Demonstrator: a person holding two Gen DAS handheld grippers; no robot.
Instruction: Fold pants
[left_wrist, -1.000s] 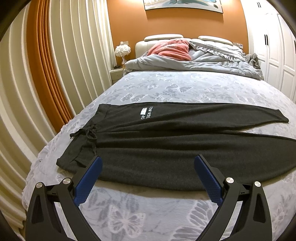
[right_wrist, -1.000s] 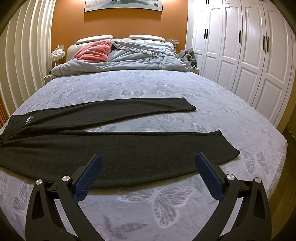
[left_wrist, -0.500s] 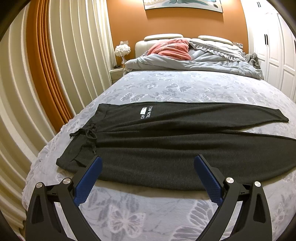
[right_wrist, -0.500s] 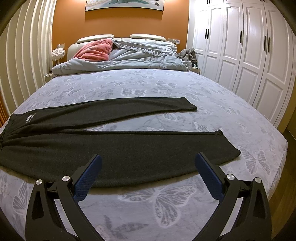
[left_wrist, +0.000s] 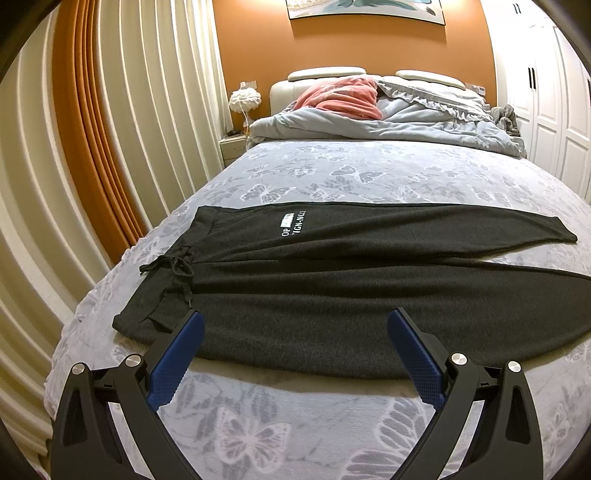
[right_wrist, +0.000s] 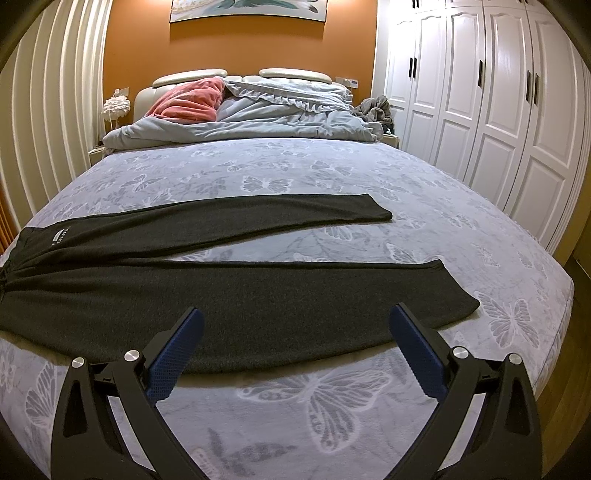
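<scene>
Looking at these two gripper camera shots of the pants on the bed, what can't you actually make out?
- Left wrist view: the near leg's cuff of the pants is cut off by the right edge.
- Right wrist view: the waistband and drawstring run past the left edge.
- The white print is too small to read there, and partly glared out in the left view.
- The nightstand is mostly hidden behind the blanket.

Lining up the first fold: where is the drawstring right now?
In the left wrist view, the drawstring lies on the waistband at the pants' left end, just beyond the open left tongs.
</scene>
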